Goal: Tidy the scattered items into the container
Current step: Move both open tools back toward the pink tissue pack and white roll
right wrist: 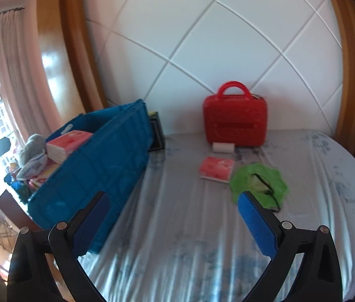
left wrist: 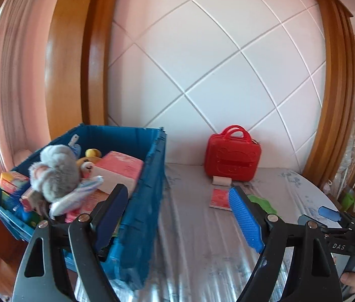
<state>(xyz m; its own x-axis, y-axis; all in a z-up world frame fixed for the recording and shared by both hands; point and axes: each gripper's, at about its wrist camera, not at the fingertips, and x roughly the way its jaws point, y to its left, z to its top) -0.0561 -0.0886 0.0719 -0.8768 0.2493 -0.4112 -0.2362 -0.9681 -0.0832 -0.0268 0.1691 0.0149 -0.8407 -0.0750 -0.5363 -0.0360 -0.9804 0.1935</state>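
A blue crate (left wrist: pixel 137 201) (right wrist: pixel 96 166) stands at the bed's left side, full of things: a grey plush toy (left wrist: pixel 56 171), a pink tissue pack (left wrist: pixel 119 171), small boxes. On the bed lie a red toy case (left wrist: pixel 232 158) (right wrist: pixel 235 118), a small white roll (right wrist: pixel 222 147), a pink tissue pack (right wrist: pixel 216 168) and a green pouch (right wrist: pixel 260 186). My left gripper (left wrist: pixel 177 201) is open and empty, its left finger over the crate's right wall. My right gripper (right wrist: pixel 172 206) is open and empty, above the sheet short of the pouch; it also shows in the left wrist view (left wrist: pixel 328 212).
The bed has a grey patterned sheet (right wrist: pixel 202 239). A white quilted headboard (right wrist: pixel 202 50) with a wooden frame rises behind it. A pink curtain (left wrist: pixel 8 75) and a window are at the left. A dark box (right wrist: pixel 157 133) stands behind the crate.
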